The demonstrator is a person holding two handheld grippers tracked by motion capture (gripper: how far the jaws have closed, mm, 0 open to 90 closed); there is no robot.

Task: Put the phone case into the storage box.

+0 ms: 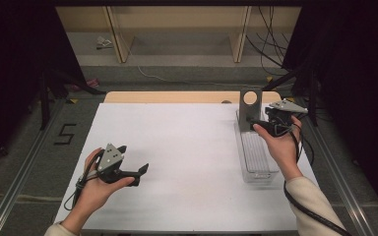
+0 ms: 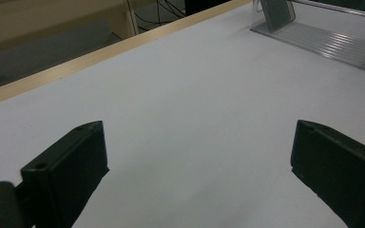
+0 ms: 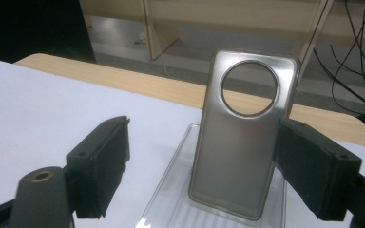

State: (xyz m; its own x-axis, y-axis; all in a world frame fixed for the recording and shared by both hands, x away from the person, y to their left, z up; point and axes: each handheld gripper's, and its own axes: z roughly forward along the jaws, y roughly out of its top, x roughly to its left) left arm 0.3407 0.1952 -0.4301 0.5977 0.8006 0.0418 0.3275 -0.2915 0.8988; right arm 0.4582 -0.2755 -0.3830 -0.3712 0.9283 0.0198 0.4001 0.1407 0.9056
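Observation:
A grey see-through phone case [image 1: 250, 105] [image 3: 240, 142] with a round camera hole stands upright at the far end of a clear ribbed plastic tray [image 1: 258, 160] [image 3: 166, 199] on the right of the table. My right gripper [image 1: 254, 121] [image 3: 202, 147] is open, one jaw on each side of the case. Its right jaw is at the case's edge and its left jaw is well clear. My left gripper [image 1: 141, 174] [image 2: 199, 142] is held open low over the white sheet [image 1: 177, 142] at the front left, with nothing between its jaws. The left gripper view has the case [image 2: 278, 8] and tray [image 2: 328, 42] far off.
The white sheet covers most of a wooden table, whose bare edge [image 1: 177, 97] runs along the back. Pale wooden shelving [image 1: 177, 29] and loose cables [image 1: 270, 39] lie beyond it. Metal rails [image 1: 24, 162] flank the table on the floor.

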